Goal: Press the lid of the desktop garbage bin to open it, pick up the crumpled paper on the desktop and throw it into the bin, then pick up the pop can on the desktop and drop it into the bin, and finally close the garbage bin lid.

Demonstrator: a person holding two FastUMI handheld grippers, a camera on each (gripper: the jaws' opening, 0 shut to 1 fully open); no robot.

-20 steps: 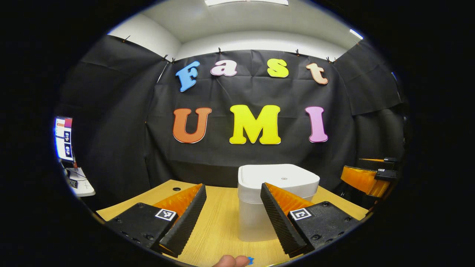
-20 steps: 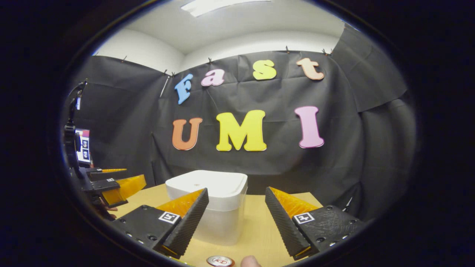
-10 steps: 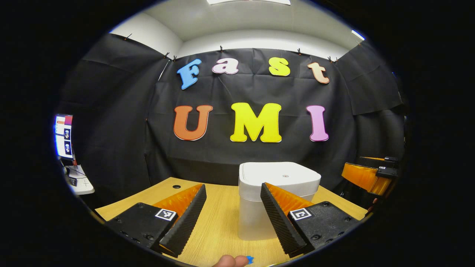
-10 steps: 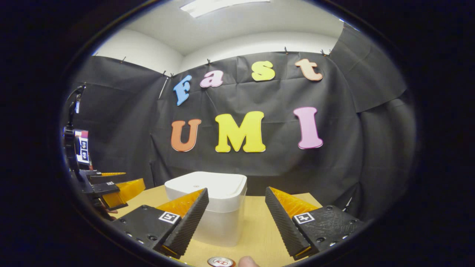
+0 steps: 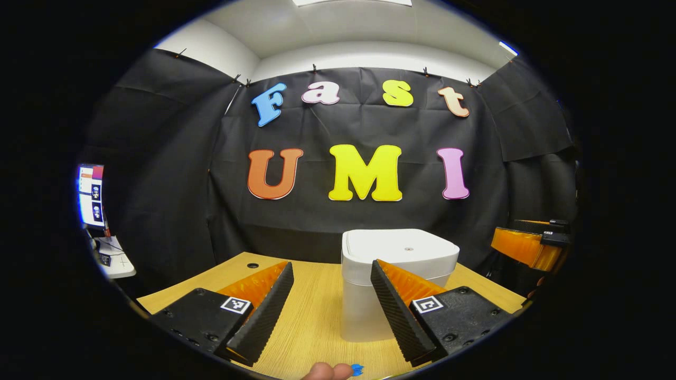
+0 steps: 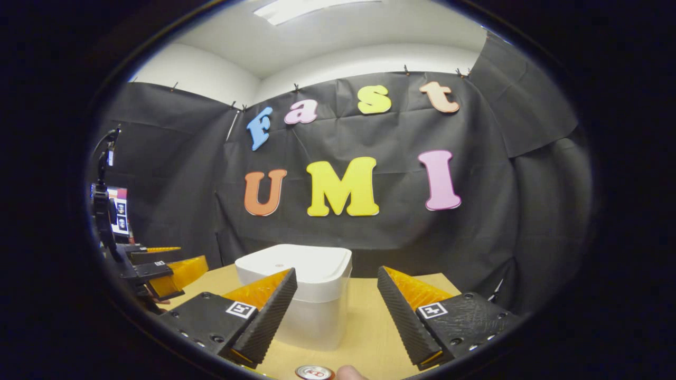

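Holding: both hand-held grippers up off the table point(image 5: 317, 311), neither touching anything, bc the lid press comes first imo.
Left hand-held gripper point(image 5: 331, 303): released, fingers spread w/ nothing between them; it faces the bin so I can line up on the lid.
Right hand-held gripper point(image 6: 337, 309): released too, jaws wide, nothing gripped; it waits near the table's right edge, clear of the left one's path.
Bin point(image 5: 393, 279): white, upright, toward the back edge of the table, a bit right of my left fingers' centreline; in the right gripper view it sits left of centre point(image 6: 306, 295).
Lid point(image 5: 400, 249): down and flat, so bin not open yet; small mark near its middle, prob the press spot, can't tell for sure.
Pop can point(image 6: 314, 372): upright at the near edge of the table, just under my right gripper; top rim is what I see, which is prob why the right one is parked here, ready for the pick.
Crumpled paper: can't place it from these views.
Blue bit point(image 5: 357, 369): tiny thing at the near edge beside a fingertip point(image 5: 322, 372); too small to say what.
Stage: start of task, nothing in the bin as far as I can judge.
Next: bring a fingertip over the lid and push straight down; off-centre push may tip or slide the light bin.
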